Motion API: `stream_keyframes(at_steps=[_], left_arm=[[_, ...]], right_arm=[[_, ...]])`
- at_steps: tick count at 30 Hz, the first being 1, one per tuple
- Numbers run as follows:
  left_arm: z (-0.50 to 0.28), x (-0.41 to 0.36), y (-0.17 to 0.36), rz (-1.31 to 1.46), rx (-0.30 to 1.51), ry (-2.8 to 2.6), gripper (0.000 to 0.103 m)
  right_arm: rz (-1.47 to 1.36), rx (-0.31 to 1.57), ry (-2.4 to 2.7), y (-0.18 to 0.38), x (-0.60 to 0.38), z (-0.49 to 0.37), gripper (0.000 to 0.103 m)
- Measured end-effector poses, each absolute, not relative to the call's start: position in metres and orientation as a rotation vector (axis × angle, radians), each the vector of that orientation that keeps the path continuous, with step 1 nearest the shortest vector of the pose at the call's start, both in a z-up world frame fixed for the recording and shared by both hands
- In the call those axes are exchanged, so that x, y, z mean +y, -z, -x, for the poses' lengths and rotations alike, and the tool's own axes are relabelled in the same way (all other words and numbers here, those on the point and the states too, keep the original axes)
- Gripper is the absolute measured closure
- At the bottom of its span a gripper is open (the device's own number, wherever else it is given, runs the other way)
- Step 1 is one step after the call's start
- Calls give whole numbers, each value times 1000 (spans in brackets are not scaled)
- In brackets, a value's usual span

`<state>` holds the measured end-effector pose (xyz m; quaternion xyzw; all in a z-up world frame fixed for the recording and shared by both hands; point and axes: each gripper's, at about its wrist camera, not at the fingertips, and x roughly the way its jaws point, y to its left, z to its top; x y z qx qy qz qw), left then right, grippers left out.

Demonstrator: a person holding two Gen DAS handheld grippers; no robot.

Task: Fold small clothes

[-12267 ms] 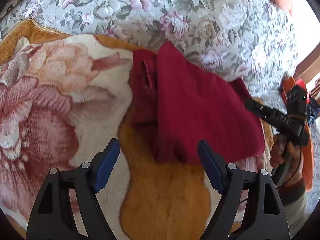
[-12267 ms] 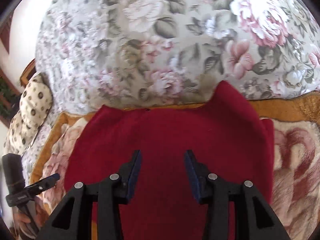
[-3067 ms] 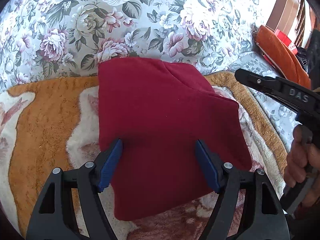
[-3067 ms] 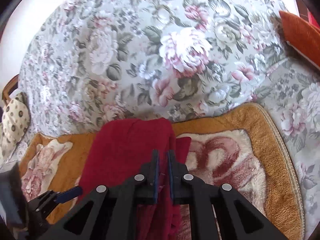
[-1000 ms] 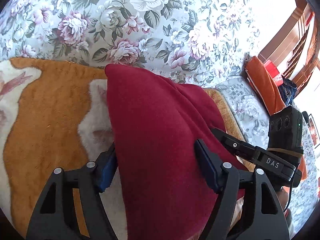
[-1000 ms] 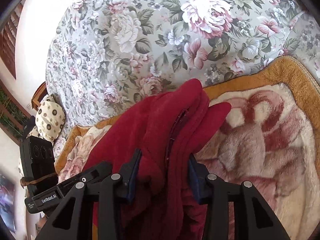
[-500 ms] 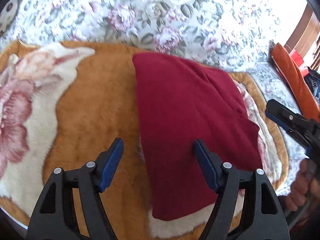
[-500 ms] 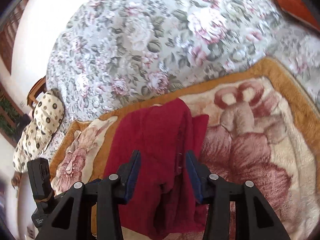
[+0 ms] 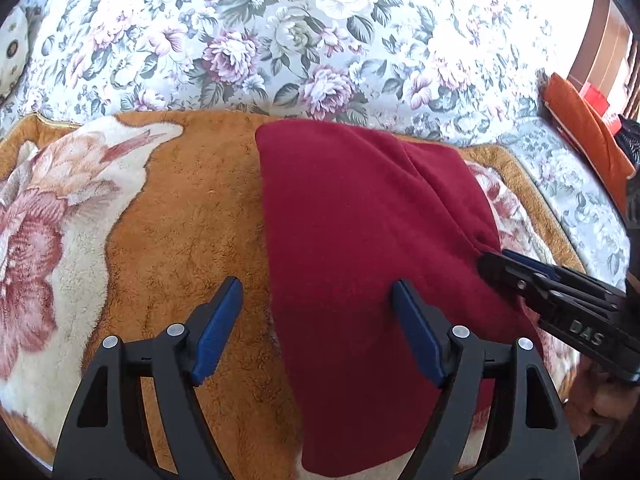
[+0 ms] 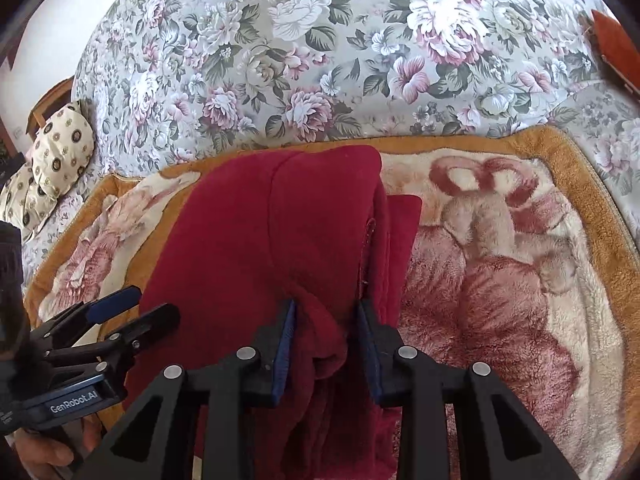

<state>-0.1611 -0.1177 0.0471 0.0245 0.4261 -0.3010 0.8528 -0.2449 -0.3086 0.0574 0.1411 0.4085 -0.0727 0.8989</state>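
A dark red fleece garment [image 9: 360, 220] lies folded on an orange and cream plush blanket [image 9: 180, 220]. My left gripper [image 9: 316, 286] hovers over its near left edge with its jaws wide and still opening. One finger is above the blanket, the other above the cloth, and nothing is pinched. In the right wrist view the layered right side of the garment [image 10: 248, 240] shows. My right gripper [image 10: 325, 306] is closing, its pads pressed on a bunched ridge of that cloth. From the left wrist view the right gripper [image 9: 486, 260] bites the garment's puckered right edge.
A floral bedspread [image 9: 320, 40] lies beyond the blanket. An orange cushion-like thing [image 9: 584, 132] sits at the far right, a spotted pillow [image 10: 60, 140] at the far left. The left gripper [image 10: 154, 302] and the hand [image 10: 52, 452] holding it are at the lower left.
A second ago the garment was raised and draped between the grippers. It now lies flat on the blanket. The right jaws have narrowed onto a fold at its right edge.
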Motion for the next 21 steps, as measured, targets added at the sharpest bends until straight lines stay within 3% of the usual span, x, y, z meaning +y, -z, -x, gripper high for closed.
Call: stream_keyframes(at_steps=[6, 11, 21], left_arm=[[165, -117, -48, -71, 878, 619, 25], [172, -117, -52, -113, 860, 600, 25], [192, -111, -69, -181, 762, 495, 25]], right_arm=[[-283, 819, 137, -68, -286, 266, 74], [-228, 899, 173, -44, -282, 266, 74], [-249, 734, 198, -89, -272, 302, 72]])
